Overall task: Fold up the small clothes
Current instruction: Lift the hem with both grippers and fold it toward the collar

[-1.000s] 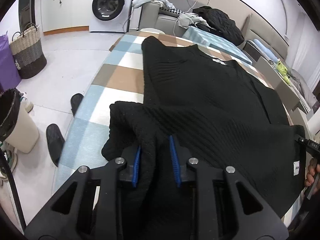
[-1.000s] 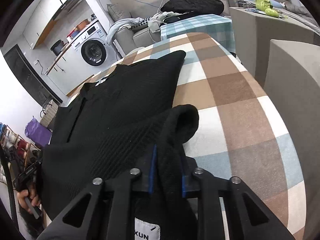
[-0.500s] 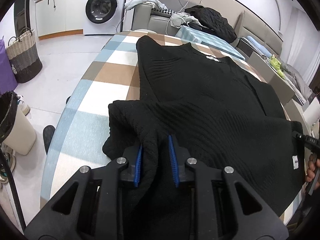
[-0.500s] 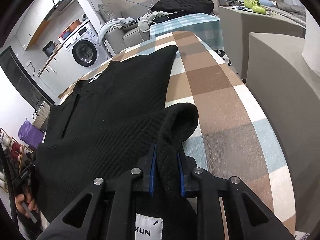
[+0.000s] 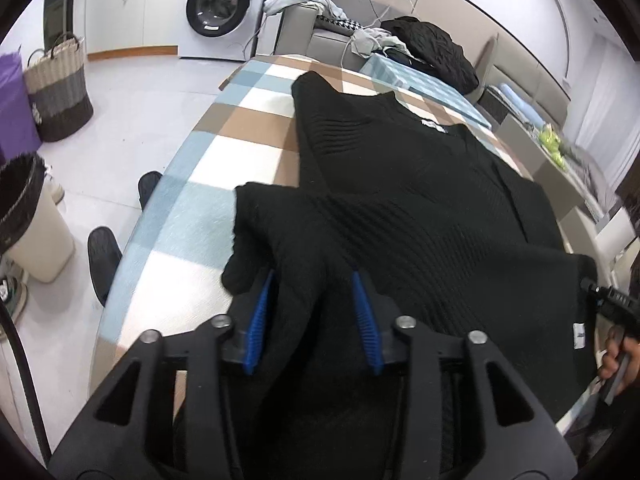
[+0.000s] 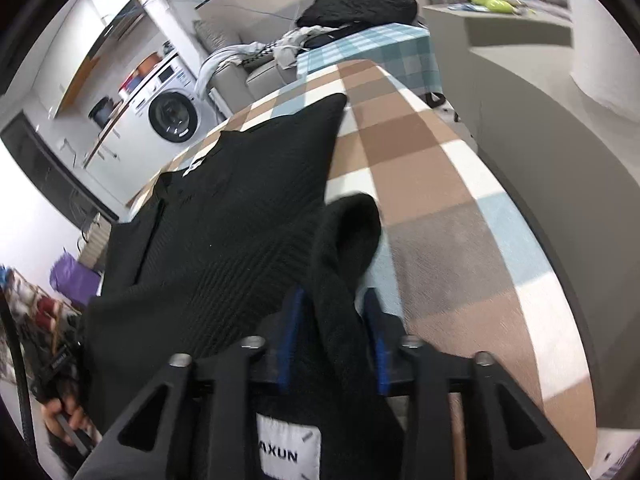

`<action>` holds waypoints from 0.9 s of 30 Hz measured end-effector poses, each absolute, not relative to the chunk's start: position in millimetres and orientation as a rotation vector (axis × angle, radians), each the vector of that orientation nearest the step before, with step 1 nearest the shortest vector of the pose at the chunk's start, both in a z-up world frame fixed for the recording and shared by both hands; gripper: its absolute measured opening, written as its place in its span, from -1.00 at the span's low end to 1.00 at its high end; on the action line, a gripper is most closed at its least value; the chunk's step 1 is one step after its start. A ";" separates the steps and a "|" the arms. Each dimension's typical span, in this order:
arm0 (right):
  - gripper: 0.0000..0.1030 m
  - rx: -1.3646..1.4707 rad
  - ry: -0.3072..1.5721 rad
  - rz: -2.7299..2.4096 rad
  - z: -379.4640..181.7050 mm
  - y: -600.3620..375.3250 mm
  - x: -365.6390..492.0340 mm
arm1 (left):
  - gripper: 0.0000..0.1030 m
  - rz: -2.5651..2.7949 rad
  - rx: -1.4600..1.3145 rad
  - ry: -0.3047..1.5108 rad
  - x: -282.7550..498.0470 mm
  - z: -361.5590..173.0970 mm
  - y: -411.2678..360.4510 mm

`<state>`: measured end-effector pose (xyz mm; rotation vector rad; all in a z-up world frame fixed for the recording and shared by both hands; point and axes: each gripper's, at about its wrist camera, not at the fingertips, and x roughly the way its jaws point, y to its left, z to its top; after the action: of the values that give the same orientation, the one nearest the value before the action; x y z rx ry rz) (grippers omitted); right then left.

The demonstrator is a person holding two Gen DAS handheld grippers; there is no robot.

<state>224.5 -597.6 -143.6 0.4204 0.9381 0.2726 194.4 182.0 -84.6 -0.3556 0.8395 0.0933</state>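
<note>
The black knit sweater (image 5: pixel 420 208) lay spread across the bench (image 5: pixel 248 128), which carried a checked cloth of brown, blue and white. Its neckline lay at the far end and its near hem toward the person.

Both grippers had just been opening. Half a second earlier each had pinched a bunched fold of the hem between its blue pads; at this moment the pads stood apart. In the left gripper (image 5: pixel 314 316) the fabric still lay between the jaws, but a clear gap showed on either side of it. The right gripper (image 6: pixel 332 338) showed the same: a rolled ridge of knit ran up between its pads, slack and no longer clamped.

A folded-over lump of cloth sat just ahead of each gripper, resting on the body of the garment and partly on the cloth.

Judgement: the near hem had been carried forward and was being released, so one fold appeared laid down. The fold looked uneven, with rounded, bunched corners. Backing out carelessly could drag the knit and undo it.
</note>
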 end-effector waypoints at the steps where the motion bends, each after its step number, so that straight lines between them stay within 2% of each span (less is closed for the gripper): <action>1: -0.18 0.424 0.935 0.277 -141.8 -601.5 220.8 | -0.18 0.107 -0.351 0.832 188.6 -81.9 185.5; 2: -0.18 0.420 0.934 0.279 -140.4 -603.4 217.0 | -0.08 0.118 -0.347 0.831 184.3 -80.8 185.0; 3: -0.18 0.406 0.931 0.282 -138.3 -605.4 211.8 | -0.07 0.132 -0.345 0.831 179.6 -79.7 186.8; 8: -0.18 0.366 0.868 0.310 -129.7 -605.7 187.4 | -0.07 0.142 -0.340 0.852 162.4 -82.9 188.0; 13: -0.18 0.326 0.881 0.318 -132.9 -597.6 186.3 | -0.10 0.147 -0.339 0.844 158.9 -82.8 184.5; 14: -0.19 0.311 0.890 0.317 -134.9 -595.0 187.6 | -0.25 0.149 -0.330 0.832 158.2 -81.0 183.7; 15: -0.25 0.293 0.895 0.305 -136.6 -592.7 188.3 | -0.58 0.158 -0.318 0.822 158.5 -79.6 182.2; 16: -0.35 0.271 0.896 0.290 -137.1 -590.7 188.0 | -0.74 0.166 -0.307 0.816 158.3 -78.3 182.0; 17: -0.73 0.255 0.884 0.277 -136.7 -590.0 187.8 | -0.81 0.167 -0.307 0.808 158.6 -76.2 181.7; 18: -0.87 0.241 0.847 0.263 -133.0 -590.5 184.7 | -0.86 0.168 -0.325 0.783 155.5 -71.9 184.1; 20: -0.88 0.263 0.730 0.267 -117.5 -594.0 177.0 | -0.88 0.166 -0.357 0.742 151.7 -63.3 189.3; 27: -0.89 0.357 0.581 0.265 -86.8 -599.9 198.2 | -1.00 0.213 -0.377 0.602 164.1 -26.3 206.6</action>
<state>198.2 -599.9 -86.8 0.3570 0.5812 0.2647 164.1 206.6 -26.3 -0.3772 0.6020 0.2128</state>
